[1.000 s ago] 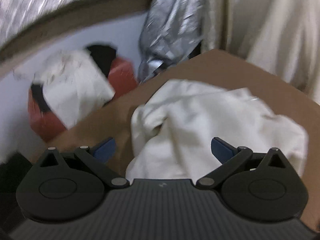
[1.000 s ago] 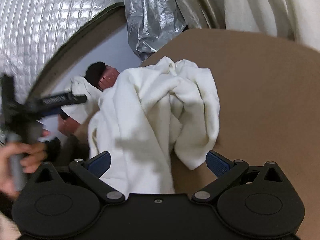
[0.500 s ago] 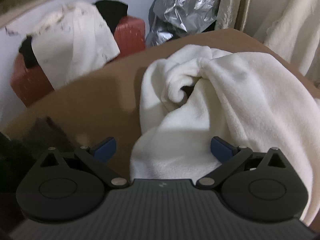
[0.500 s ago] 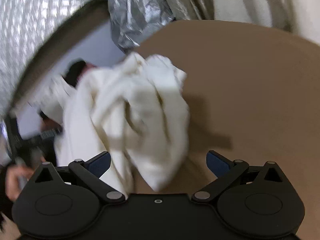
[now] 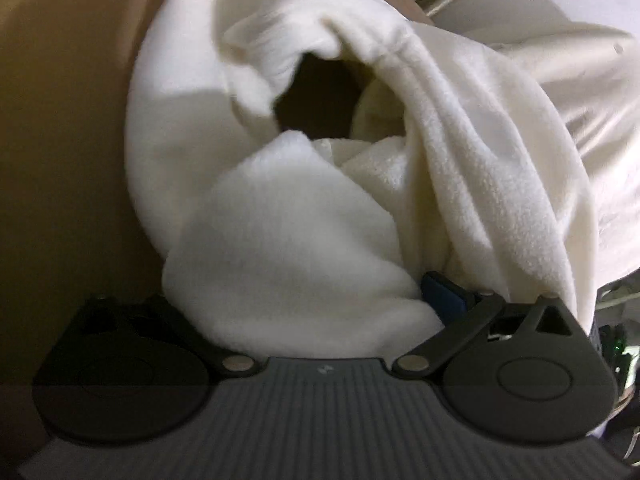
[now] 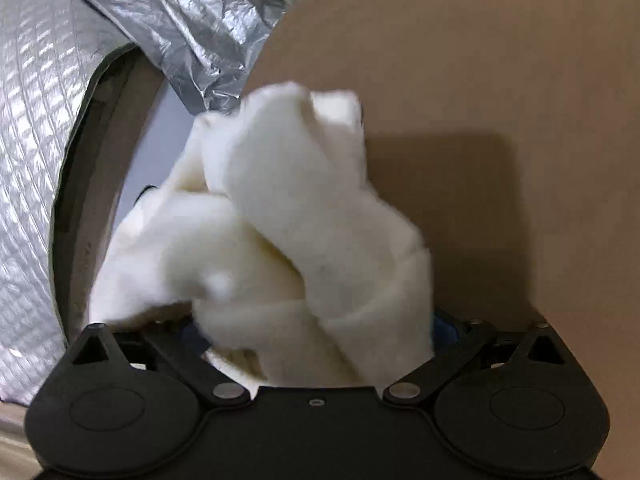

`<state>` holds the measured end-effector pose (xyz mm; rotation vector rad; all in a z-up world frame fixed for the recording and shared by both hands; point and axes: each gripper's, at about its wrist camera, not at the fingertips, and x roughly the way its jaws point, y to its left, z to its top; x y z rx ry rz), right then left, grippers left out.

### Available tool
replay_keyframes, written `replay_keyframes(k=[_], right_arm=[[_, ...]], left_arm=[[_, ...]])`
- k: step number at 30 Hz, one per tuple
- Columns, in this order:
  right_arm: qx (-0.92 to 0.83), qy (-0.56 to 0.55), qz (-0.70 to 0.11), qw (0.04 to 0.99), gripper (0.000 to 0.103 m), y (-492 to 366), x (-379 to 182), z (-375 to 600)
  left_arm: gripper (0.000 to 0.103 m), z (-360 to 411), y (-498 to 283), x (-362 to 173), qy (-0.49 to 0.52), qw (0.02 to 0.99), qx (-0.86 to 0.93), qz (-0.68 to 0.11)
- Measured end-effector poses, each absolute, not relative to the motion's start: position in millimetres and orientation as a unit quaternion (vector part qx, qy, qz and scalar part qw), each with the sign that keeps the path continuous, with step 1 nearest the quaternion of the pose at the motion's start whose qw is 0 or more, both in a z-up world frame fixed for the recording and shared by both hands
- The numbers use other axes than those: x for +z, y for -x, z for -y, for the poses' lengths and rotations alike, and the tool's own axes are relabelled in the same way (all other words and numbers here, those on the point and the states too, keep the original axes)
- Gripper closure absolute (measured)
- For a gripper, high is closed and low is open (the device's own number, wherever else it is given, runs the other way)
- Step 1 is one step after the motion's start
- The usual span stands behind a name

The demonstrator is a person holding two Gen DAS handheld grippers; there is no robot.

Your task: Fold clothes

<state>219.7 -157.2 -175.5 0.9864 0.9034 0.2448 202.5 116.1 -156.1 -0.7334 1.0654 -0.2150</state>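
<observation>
Cream fleece fills both wrist views: the garment (image 5: 360,184) lies bunched in a heap on the brown bench (image 5: 60,160), rolled so that a dark tunnel opens through its folds. In the left view the left gripper (image 5: 320,304) is pressed right into the cloth; one blue pad (image 5: 442,294) peeks out beside a thick fold, the other is buried, and the linkage looks spread wide, so I judge it released with fleece lying between the fingers rather than pinched. The right gripper (image 6: 316,330) is likewise sunk in the garment (image 6: 280,240), both pads nearly hidden, its links drawn somewhat closer; whether it has clamped the cloth I cannot tell

Risk, as I judge it: the heap is twisted, so either gripper may bite several layers at once, and lifting would then drag up a knot instead of a single edge. The fleece is thick and springy, so a shallow pinch could slip free. The pile also sits near the bench's curved edge in the right view and a pull that way could send it over

Smooth, bare brown board makes the surface. Beyond it hang crinkled silver foil (image 6: 192,28) and quilted reflective sheeting (image 6: 32,140); pale cloth (image 5: 580,92) hangs behind in the left view
</observation>
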Motion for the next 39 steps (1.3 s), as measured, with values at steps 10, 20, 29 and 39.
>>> replay_keyframes(k=[10, 20, 29, 39], right_arm=[[0.173, -0.459, -0.381, 0.784, 0.040, -167, -138, 171], [0.169, -0.450, -0.291, 0.827, 0.040, -29, -87, 230], [0.114, -0.325, -0.200, 0.917, 0.044, 60, -19, 261], [-0.031, -0.107, -0.045, 0.993, 0.048, 100, 66, 280]], left_arm=[[0.014, -79, -186, -141, 0.393, 0.725, -0.286, -0.487], [0.020, 16, -133, -58, 0.246, 0.787, -0.374, -0.424], [0.026, 92, -116, -25, 0.186, 0.809, -0.437, -0.347], [0.009, 146, -132, 37, 0.136, 0.819, -0.451, -0.329]])
